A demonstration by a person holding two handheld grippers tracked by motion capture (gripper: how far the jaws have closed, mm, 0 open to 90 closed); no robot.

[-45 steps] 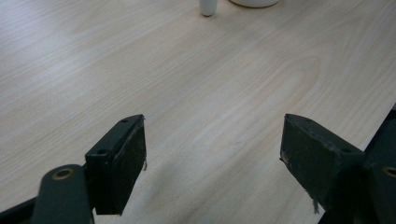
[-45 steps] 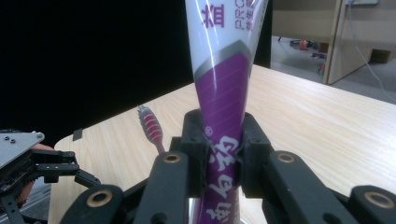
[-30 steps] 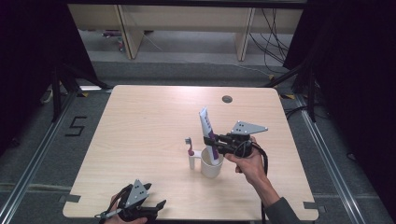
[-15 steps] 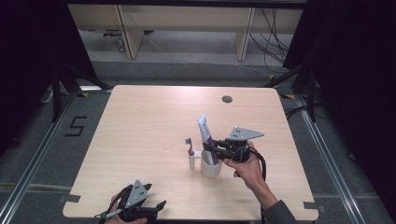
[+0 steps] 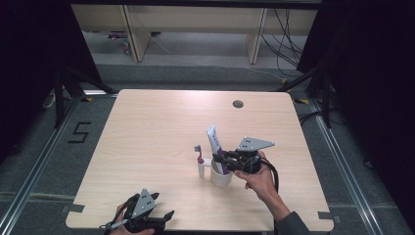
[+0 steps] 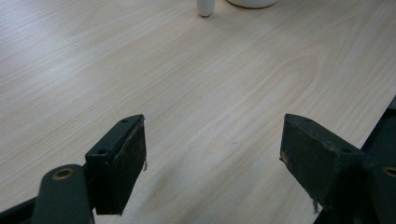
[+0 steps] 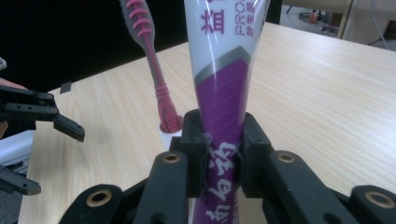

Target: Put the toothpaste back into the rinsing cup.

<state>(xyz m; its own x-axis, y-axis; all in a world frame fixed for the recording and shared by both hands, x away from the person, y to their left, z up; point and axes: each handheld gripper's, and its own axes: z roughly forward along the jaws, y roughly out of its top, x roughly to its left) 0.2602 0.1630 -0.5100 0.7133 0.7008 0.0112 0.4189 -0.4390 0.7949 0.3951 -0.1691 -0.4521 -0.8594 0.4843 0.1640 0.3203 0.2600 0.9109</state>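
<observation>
A white and purple toothpaste tube (image 5: 213,140) stands upright with its lower end in a white cup (image 5: 221,177), right of the table's middle. My right gripper (image 5: 226,160) is shut on the tube just above the cup's rim. The right gripper view shows its jaws pinching the purple part of the tube (image 7: 224,93). A pink and grey toothbrush (image 5: 198,152) stands in a small white holder (image 5: 201,170) just left of the cup. The left gripper (image 5: 164,218) lies open near the table's front edge, nothing between its jaws (image 6: 212,154).
The light wooden table (image 5: 161,127) has a round cable hole (image 5: 238,104) near its far edge. In the left gripper view the holder's base (image 6: 205,7) and the cup's bottom (image 6: 252,2) sit far ahead. Shelving stands on the floor beyond the table.
My right gripper has come down and slightly left with the toothpaste tube, lowering its bottom end into the cup. The left gripper has stayed still.
</observation>
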